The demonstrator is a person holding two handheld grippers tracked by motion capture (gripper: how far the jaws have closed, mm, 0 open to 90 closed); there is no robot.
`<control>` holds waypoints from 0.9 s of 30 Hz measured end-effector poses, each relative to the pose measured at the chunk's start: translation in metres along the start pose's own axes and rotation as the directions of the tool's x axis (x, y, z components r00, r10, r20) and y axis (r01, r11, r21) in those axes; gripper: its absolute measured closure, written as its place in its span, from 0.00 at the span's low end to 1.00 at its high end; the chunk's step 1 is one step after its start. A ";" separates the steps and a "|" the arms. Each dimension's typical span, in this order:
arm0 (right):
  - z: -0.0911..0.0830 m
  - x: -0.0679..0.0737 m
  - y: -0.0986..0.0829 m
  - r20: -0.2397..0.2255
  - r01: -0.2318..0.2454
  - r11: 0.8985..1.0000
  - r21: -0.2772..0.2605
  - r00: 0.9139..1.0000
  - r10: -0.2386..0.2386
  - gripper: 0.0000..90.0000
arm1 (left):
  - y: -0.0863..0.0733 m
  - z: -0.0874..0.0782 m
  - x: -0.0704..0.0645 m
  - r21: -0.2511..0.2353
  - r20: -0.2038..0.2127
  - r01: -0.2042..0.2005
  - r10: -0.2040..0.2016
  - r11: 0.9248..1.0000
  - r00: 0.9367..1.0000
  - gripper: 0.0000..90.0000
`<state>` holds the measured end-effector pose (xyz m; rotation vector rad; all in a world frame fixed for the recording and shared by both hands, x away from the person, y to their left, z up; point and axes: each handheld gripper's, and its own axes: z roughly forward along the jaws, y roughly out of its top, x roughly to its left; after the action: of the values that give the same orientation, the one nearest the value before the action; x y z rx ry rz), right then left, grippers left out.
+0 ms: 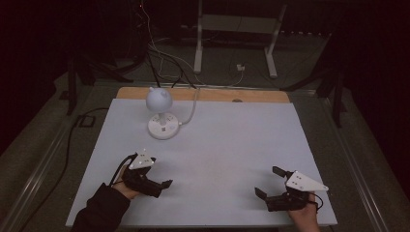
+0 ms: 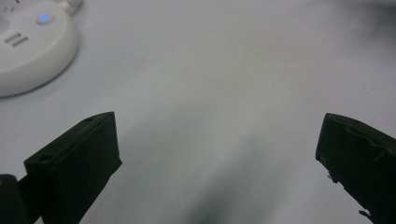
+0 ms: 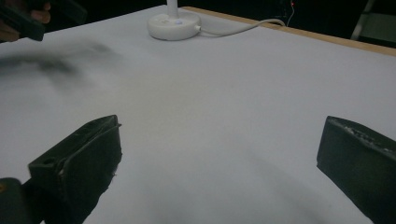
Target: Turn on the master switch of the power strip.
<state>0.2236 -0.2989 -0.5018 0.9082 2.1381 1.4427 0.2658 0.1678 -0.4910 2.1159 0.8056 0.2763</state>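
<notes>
White and smooth, the round-based lamp (image 1: 161, 113) stands at the table's (image 1: 232, 145) far left, well beyond the left gripper (image 1: 162, 185), held low in a sleeved hand with black jaws spread wide and empty, while the right gripper (image 1: 269, 181), farther right of the lamp, gapes empty too.

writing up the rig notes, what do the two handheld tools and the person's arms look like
Both tools are black with two blocky jaws and a grey three-cornered plate on top. The left tool trails a black cable, and a dark sleeve covers that forearm. The right tool sits in a hand with no sleeve visible.
</notes>
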 end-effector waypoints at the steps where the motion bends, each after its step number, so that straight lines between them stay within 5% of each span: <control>1: 0.000 0.000 0.000 -0.001 0.000 1.000 0.001 1.000 0.000 0.00 | -0.004 -0.001 0.000 0.002 0.000 -0.001 0.001 1.000 1.000 0.00; 27: 0.002 0.000 -0.001 -0.001 0.000 1.000 0.011 1.000 0.000 0.00 | -0.055 -0.017 0.001 0.048 -0.008 -0.002 0.003 0.999 1.000 0.00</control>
<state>0.2241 -0.2980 -0.5034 0.9121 2.1490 1.4329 0.2342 0.2035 -0.5230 2.1615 0.8217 0.2693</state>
